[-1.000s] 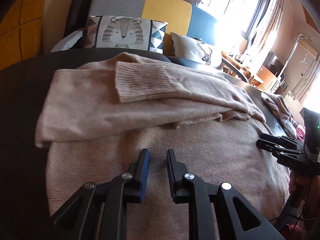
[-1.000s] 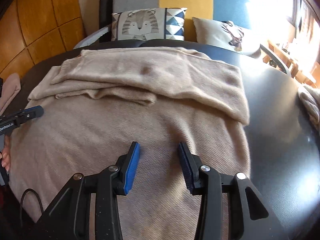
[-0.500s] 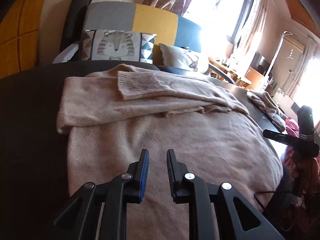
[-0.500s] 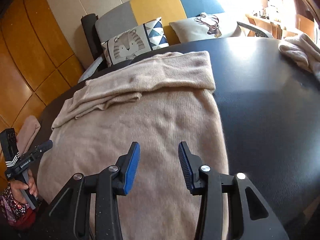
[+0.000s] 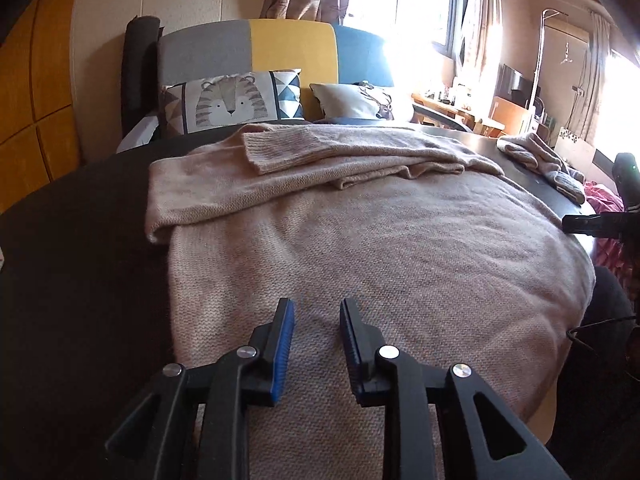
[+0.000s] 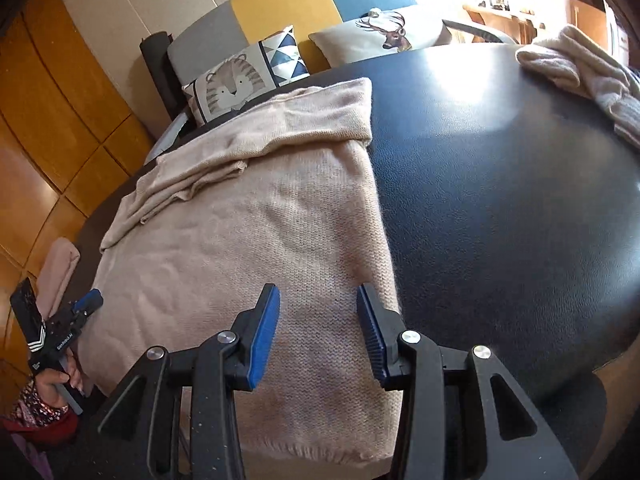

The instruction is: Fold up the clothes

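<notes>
A beige knit sweater (image 5: 380, 248) lies flat on the dark round table (image 5: 80, 240), with its sleeves (image 5: 280, 152) folded across the far part. My left gripper (image 5: 316, 304) hovers over the near hem, close to the sweater's left edge; its jaws are opening with nothing between them. In the right wrist view the sweater (image 6: 248, 240) fills the left half. My right gripper (image 6: 318, 292) stands open and empty above the near right edge. The left gripper (image 6: 86, 304) shows there at the far left, held by a hand. The right gripper's tip (image 5: 580, 224) shows at the left view's right edge.
Another pale garment (image 6: 580, 68) lies bunched at the table's far right. A folded pink piece (image 6: 60, 268) sits at the left rim. Behind the table (image 6: 500, 200) stands a sofa with a tiger cushion (image 5: 230, 102) and a deer cushion (image 5: 360, 100).
Both grippers have spread apart toward the sweater's near corners, left one leftward and right one rightward, each rolling. The left jaws have widened. The right jaws keep the same gap.
</notes>
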A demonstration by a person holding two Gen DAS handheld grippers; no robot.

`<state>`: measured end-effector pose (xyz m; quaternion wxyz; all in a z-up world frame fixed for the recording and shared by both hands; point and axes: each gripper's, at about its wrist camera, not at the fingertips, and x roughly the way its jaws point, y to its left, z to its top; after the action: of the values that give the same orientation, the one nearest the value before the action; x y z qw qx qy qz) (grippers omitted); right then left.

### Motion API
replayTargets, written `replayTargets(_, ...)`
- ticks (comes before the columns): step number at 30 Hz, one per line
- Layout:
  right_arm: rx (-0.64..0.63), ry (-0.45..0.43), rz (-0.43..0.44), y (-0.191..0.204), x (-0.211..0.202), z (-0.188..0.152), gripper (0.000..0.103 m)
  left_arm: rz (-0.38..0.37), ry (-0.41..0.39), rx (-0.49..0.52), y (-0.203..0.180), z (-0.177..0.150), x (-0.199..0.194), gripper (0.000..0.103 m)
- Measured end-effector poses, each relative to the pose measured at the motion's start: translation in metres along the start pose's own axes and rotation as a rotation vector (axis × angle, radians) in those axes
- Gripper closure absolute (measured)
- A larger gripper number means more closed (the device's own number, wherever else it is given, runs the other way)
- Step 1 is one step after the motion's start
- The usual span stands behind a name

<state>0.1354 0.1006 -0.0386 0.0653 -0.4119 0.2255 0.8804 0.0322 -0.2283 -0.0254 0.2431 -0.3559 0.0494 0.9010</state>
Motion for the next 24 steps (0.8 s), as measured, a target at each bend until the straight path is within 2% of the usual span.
replayTargets(5,-0.002,-0.023,-0.068,-0.01,-0.012,-0.006,0.06,-0.009,0.039,-0.049,0.027,-0.009,-0.018,0.078)
replayTargets(8,-0.045,-0.072,-0.022,0.003,-0.019,-0.004,0.06,-0.036,0.054,-0.096,0.042,-0.02,-0.024,0.078)
replayTargets(10,-0.098,-0.069,0.036,0.019,-0.018,-0.004,0.06,-0.074,0.05,-0.116,0.044,-0.023,-0.028,0.078)
replayTargets(11,-0.137,-0.054,0.034,0.027,-0.014,-0.004,0.06,-0.092,0.052,-0.121,0.045,-0.025,-0.029,0.078)
replayTargets(14,-0.217,0.008,-0.069,0.039,0.004,-0.011,0.06,-0.092,0.063,-0.086,0.04,-0.03,-0.031,0.078)
replayTargets(17,-0.178,0.017,-0.038,0.032,0.004,-0.013,0.06,-0.105,0.068,-0.105,0.044,-0.031,-0.038,0.078)
replayTargets(20,-0.134,-0.014,-0.01,0.02,-0.009,-0.011,0.06,-0.141,0.075,-0.166,0.055,-0.035,-0.046,0.078)
replayTargets(24,-0.096,0.008,0.001,-0.003,-0.019,-0.01,0.06,-0.21,0.104,-0.264,0.067,-0.048,-0.056,0.078)
